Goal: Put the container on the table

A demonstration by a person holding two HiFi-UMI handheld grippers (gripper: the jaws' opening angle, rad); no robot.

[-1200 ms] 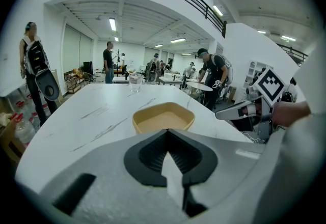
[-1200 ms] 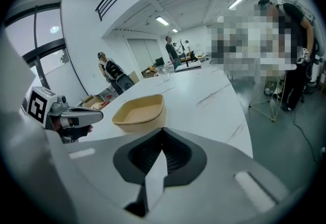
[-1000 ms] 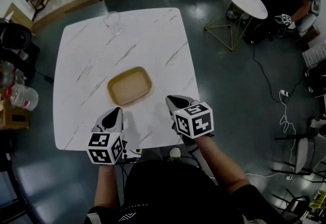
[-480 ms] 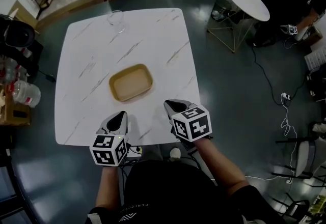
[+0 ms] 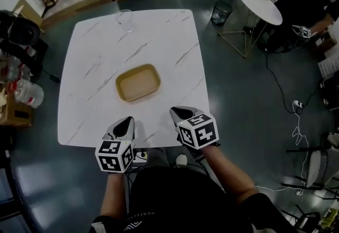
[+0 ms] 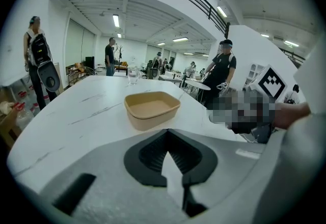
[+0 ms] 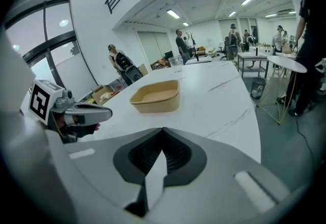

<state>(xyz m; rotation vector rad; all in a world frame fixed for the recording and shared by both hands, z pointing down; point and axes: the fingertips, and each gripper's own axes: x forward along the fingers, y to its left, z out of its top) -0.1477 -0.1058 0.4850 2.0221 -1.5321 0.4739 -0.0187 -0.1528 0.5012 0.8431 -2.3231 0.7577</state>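
The tan, shallow, empty container [image 5: 138, 83] stands upright on the white marble table [image 5: 159, 36], a little nearer than its middle. It also shows ahead of the jaws in the left gripper view, container [image 6: 152, 109], and in the right gripper view, container [image 7: 156, 96]. My left gripper [image 5: 127, 121] hovers over the table's near edge, shut and empty, its tips meeting in its own view [image 6: 167, 132]. My right gripper [image 5: 177, 111] is beside it at the near right, also shut with nothing in it [image 7: 163, 130]. Both are well short of the container and apart from it.
A clear glass [image 5: 125, 19] stands at the table's far edge. A round white side table [image 5: 259, 3] and a mesh bin [image 5: 221, 13] are at the far right, bottles [image 5: 24, 94] at the left, cables [image 5: 295, 115] on the right floor. People stand around.
Both grippers have drawn back a little from the container toward the table's near edge. The container has stayed where it was.
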